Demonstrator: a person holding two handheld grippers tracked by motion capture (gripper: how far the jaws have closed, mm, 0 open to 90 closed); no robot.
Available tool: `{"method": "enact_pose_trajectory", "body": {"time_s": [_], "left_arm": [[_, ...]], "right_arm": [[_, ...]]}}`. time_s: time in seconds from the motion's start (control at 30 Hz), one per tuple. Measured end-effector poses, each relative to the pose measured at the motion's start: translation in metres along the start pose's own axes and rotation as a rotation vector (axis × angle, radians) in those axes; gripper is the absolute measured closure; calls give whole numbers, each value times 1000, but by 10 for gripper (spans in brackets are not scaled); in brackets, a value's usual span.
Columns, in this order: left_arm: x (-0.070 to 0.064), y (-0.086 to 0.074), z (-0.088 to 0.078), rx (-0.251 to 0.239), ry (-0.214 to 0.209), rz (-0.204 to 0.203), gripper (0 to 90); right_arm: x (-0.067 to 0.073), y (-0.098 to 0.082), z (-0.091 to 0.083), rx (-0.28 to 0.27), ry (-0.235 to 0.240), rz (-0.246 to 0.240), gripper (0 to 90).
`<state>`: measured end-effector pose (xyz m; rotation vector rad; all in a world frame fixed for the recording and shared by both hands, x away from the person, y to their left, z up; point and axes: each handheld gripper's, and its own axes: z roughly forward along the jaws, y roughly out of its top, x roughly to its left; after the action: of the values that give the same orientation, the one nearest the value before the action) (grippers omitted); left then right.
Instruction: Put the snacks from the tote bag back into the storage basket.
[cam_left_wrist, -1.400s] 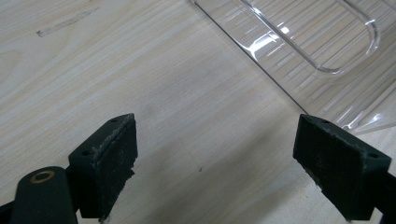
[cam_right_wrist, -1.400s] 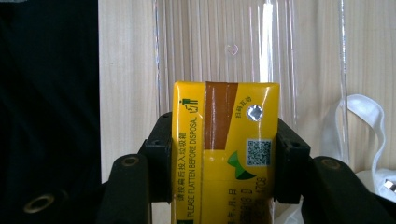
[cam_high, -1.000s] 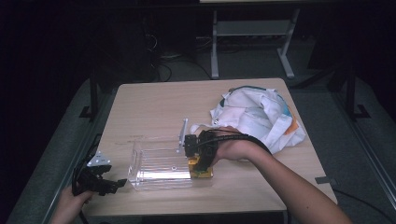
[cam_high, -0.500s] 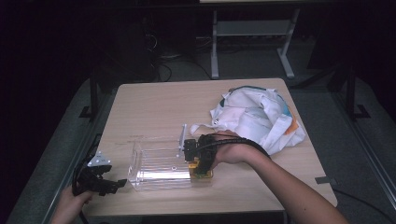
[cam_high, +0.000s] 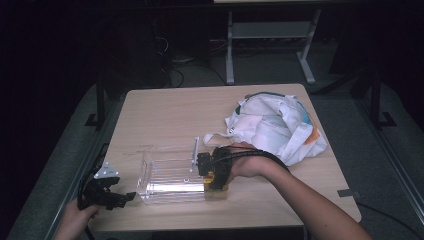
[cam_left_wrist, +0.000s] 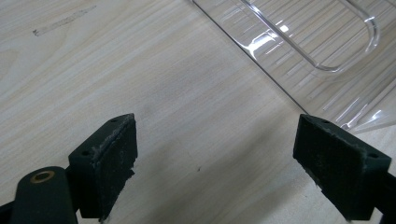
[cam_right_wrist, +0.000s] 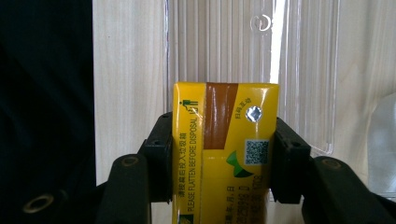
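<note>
High view: a wooden tabletop (cam_high: 165, 115) carries one clear plastic bin (cam_high: 172, 175) lying near its front edge and one crumpled white cloth bag (cam_high: 272, 127) to the right, well apart from the front edge. The right tool (cam_high: 216, 179) sits at the bin's right end, gripping one yellow drink carton (cam_high: 214, 184), so this hand is the one at the bin; the left tool (cam_high: 120, 197) waits just beside the bin's left end, near the tabletop's front left corner. The bin's long axis runs left to right across the tabletop. Left gripper view: the left tool (cam_left_wrist: 233, 172) has its two black jaws spread wide with nothing between them, above bare wood, with the ribbed bin (cam_left_wrist: 322, 46) up and to the right. Right gripper view: the right tool (cam_right_wrist: 224, 161) has its jaws pressed on both sides of the carton (cam_right_wrist: 224, 154), whose long axis points straight ahead along the jaws into the bin (cam_right_wrist: 252, 56) directly beyond it. The carton's top end appears to lie at the bin's opening, so the coming move is probably a push straight forward.
</note>
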<state>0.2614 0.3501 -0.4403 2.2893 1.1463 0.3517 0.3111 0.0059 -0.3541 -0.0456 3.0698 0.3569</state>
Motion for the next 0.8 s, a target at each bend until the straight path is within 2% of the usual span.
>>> {"method": "enact_pose_trajectory", "body": {"time_s": [0.1,0.27,0.53,0.8], "left_arm": [[0,0,0,-1,0,-1,137],[0,0,0,4,0,4,137],[-1,1,0,9,-1,4,137],[-2,0,-1,7,1,-2,137]], "right_arm": [[1,0,2,8,-2,0,511],[1,-1,0,-17,15,12,505],[-2,-9,-15,-114,11,63,383],[-3,-24,-25,-186,-3,135,332]]}}
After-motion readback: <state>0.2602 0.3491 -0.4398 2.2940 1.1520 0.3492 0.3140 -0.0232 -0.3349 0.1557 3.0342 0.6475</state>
